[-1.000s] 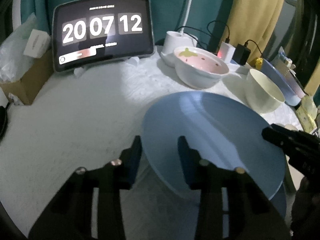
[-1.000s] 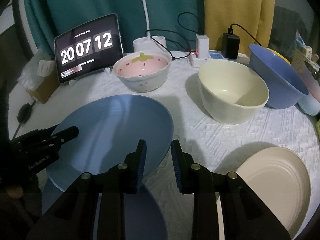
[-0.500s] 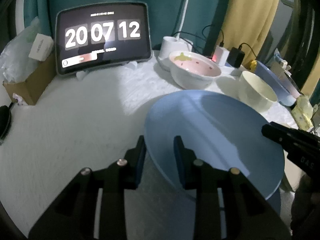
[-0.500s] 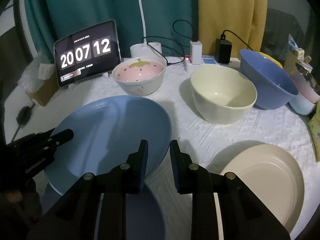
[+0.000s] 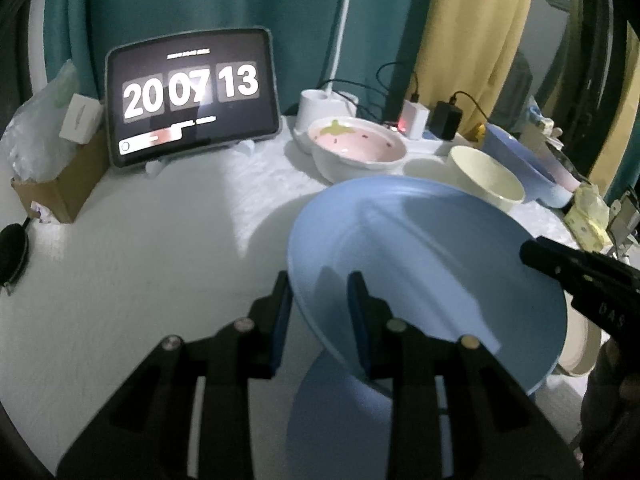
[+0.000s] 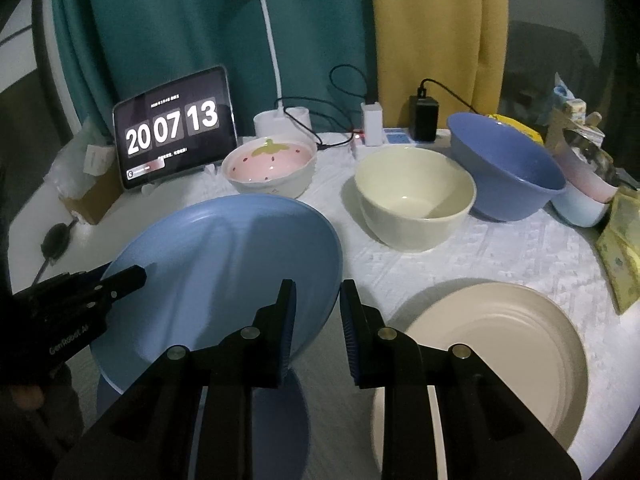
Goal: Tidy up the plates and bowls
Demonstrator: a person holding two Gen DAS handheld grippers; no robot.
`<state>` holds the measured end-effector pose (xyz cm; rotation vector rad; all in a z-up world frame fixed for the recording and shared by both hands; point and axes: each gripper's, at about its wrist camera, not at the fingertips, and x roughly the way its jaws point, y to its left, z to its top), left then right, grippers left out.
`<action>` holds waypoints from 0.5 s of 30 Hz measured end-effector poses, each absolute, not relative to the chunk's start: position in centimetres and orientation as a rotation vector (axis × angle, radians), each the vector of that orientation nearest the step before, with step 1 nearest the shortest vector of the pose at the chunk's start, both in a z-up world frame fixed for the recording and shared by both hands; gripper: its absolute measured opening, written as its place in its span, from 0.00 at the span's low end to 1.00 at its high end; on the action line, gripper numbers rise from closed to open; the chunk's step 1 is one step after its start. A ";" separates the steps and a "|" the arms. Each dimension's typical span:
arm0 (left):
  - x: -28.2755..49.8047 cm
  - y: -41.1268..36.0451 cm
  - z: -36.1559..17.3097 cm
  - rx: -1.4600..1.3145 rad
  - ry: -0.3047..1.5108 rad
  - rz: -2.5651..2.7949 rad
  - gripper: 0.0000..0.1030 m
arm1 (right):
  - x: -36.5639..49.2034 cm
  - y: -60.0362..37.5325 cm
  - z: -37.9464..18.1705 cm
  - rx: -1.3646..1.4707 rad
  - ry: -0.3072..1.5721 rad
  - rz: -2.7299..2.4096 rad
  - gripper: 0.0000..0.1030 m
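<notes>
The tabletop (image 6: 500,252), under a white textured cloth, carries everything. Largest among the dishes is the blue plate (image 6: 224,264), lifted and tilted above a second blue plate (image 5: 340,412) lying flat beneath it. A cream plate (image 6: 500,344) lies to the right, and behind stand a blue bowl (image 6: 508,172), a cream bowl (image 6: 416,196) and a strawberry bowl (image 6: 272,164).

The left gripper (image 5: 320,300) is clamped on the lifted plate's near-left rim, one finger above and one below. The right gripper (image 6: 318,308) appears to straddle the opposite rim, its fingers a little apart; whether they actually pinch it I cannot tell.

To do this well, the plate probably wants levelling, centring over the lower one, then lowering until the rims nest before release. Both grippers reach in low from the near side, pointing forward and slightly inward toward each other.
</notes>
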<state>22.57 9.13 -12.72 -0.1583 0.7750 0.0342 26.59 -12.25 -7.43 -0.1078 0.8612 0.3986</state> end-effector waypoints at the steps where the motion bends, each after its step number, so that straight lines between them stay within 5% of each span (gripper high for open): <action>1: 22.5 8.9 -12.6 -0.155 0.774 0.030 0.28 | 26.4 -12.5 -7.3 -0.107 0.858 0.397 0.24; 15: 20.9 5.7 -11.4 -0.126 0.767 -0.008 0.28 | 24.6 -15.8 -6.1 -0.077 0.830 0.368 0.24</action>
